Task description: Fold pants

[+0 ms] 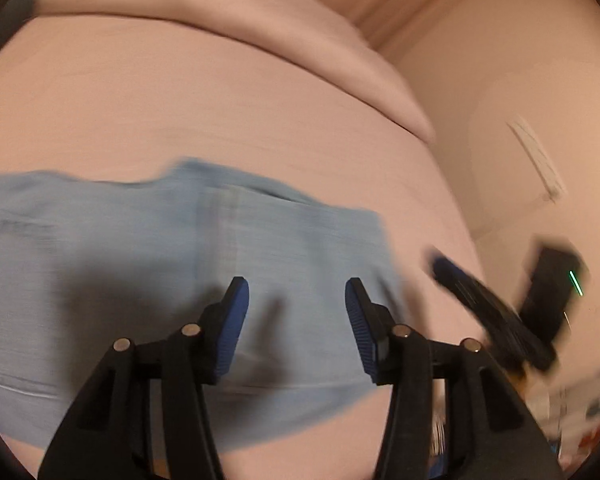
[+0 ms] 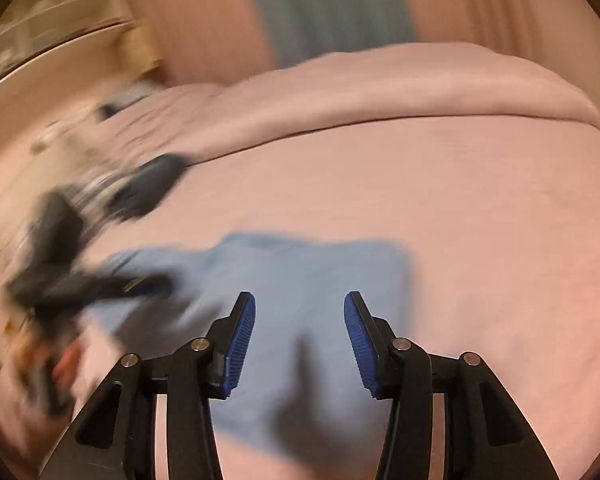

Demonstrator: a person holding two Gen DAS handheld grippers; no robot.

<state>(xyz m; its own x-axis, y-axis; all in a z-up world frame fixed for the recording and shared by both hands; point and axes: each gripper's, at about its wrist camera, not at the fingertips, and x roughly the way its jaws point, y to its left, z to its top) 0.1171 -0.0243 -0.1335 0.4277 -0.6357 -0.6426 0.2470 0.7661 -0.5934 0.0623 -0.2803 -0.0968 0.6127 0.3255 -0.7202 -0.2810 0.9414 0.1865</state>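
The light blue pants [image 1: 140,260] lie folded and flat on the pink bed [image 1: 180,100]. In the left wrist view my left gripper [image 1: 296,292] hovers above their right part, jaws apart, nothing between the blue pads [image 1: 236,320]. The right gripper [image 1: 460,280] shows there as a dark blur past the pants' right edge. In the right wrist view my right gripper [image 2: 300,304] hangs open over the pants [image 2: 300,264], its pads [image 2: 356,340] clear of the cloth. The left gripper [image 2: 100,284] is a blurred streak over the pants' left edge, with a hand [image 2: 64,364] behind it.
A folded pink duvet [image 2: 420,80] lies across the far side of the bed. A blurred dark object [image 2: 152,184] sits near the bed's left edge, with pale shelving [image 2: 60,12] beyond. On the right, the bed's edge drops toward a pale surface bearing a white strip [image 1: 536,156].
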